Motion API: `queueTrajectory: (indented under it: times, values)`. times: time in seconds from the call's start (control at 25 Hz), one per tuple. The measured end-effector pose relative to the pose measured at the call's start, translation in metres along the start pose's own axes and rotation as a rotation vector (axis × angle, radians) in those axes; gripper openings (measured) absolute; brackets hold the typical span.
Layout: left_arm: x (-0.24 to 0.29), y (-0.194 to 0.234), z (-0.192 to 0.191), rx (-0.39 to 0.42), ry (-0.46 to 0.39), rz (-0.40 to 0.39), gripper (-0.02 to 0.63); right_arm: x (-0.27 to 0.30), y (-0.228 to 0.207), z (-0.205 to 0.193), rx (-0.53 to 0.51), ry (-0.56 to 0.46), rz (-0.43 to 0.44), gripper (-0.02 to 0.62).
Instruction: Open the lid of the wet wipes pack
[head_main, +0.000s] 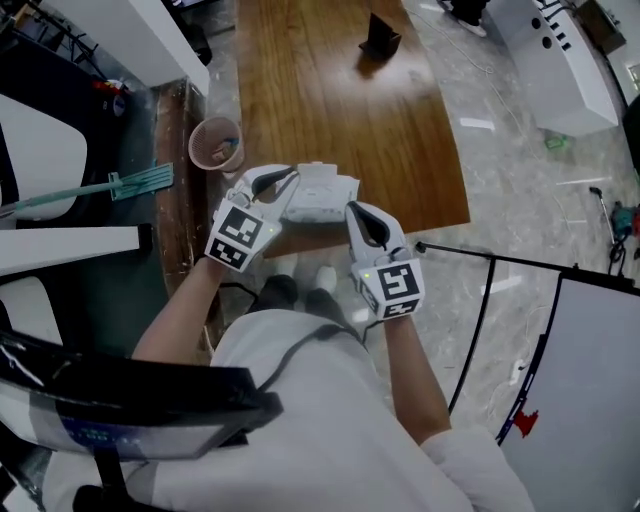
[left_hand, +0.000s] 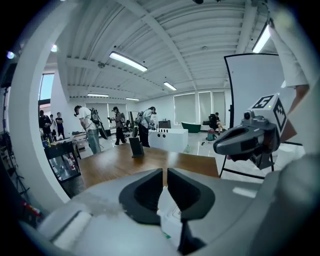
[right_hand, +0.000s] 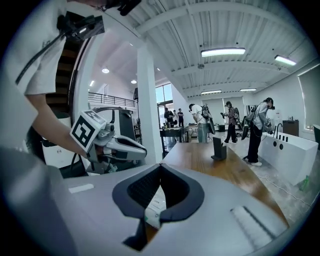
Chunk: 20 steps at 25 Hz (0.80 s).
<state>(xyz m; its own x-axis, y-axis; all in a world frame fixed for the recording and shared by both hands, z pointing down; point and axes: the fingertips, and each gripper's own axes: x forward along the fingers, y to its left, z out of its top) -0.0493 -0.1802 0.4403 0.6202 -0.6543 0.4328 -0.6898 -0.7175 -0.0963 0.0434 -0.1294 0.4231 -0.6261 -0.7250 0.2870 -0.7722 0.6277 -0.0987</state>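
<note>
Over the table's (head_main: 330, 90) near edge, a soft, light wet wipes pack (head_main: 322, 190) is pinched at both ends by left gripper (head_main: 283, 182) and right gripper (head_main: 360, 225); its lid tab is judged the best hold.

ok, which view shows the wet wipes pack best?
Head view: the whole wet wipes pack shows, held between the left gripper and the right gripper. The left gripper view shows only a white sliver pinched in its jaws, and the right gripper view likewise.
</note>
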Motion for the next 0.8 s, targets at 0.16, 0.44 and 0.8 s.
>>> queueTrajectory:
  times: [0.16,0.44,0.8]
  values:
    - [-0.024,-0.001,0.017,-0.005,-0.048,0.050,0.032,-0.008,0.005,0.025,-0.029,-0.057,0.021,0.009]
    - [-0.057,-0.009,0.039,-0.055,-0.122,0.114,0.009,-0.024,0.016,0.053,-0.071,-0.109,0.048,0.009]
    - [-0.081,-0.026,0.057,-0.092,-0.199,0.133,0.006,-0.043,0.024,0.063,-0.066,-0.146,0.042,0.009]
